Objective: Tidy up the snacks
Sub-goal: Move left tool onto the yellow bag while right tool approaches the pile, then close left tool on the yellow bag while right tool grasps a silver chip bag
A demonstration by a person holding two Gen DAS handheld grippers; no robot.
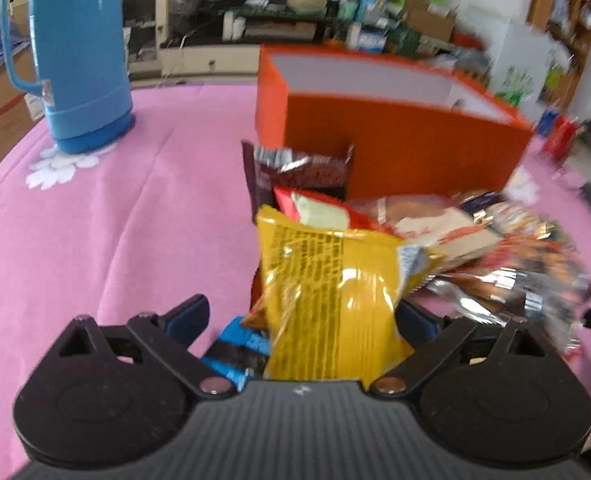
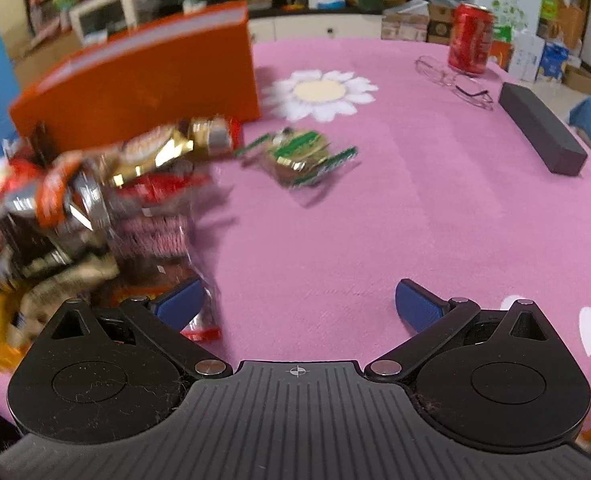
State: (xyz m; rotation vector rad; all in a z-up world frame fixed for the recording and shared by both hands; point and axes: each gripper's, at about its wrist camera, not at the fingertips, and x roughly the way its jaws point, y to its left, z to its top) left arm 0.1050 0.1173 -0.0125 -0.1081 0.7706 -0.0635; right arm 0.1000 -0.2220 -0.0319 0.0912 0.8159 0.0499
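A yellow snack bag (image 1: pixel 327 280) lies between the spread fingers of my left gripper (image 1: pixel 301 316), which is open; the left finger (image 1: pixel 187 316) stands clear of the bag. Beyond the bag is a heap of snack packets (image 1: pixel 475 240), with a dark brown packet (image 1: pixel 295 172) in front of the open orange box (image 1: pixel 395 140). In the right wrist view the heap (image 2: pixel 75 208) lies at the left, below the orange box (image 2: pixel 143 80). A green-wrapped snack (image 2: pixel 299 156) lies apart on the cloth. My right gripper (image 2: pixel 299 306) is open over bare pink cloth.
A tall blue thermos jug (image 1: pixel 75 52) stands at the far left of the pink tablecloth (image 1: pixel 115 220). A red can (image 2: pixel 469 38), a pair of glasses (image 2: pixel 455 78) and a long black box (image 2: pixel 541 128) sit at the far right. Cluttered shelves stand behind the table.
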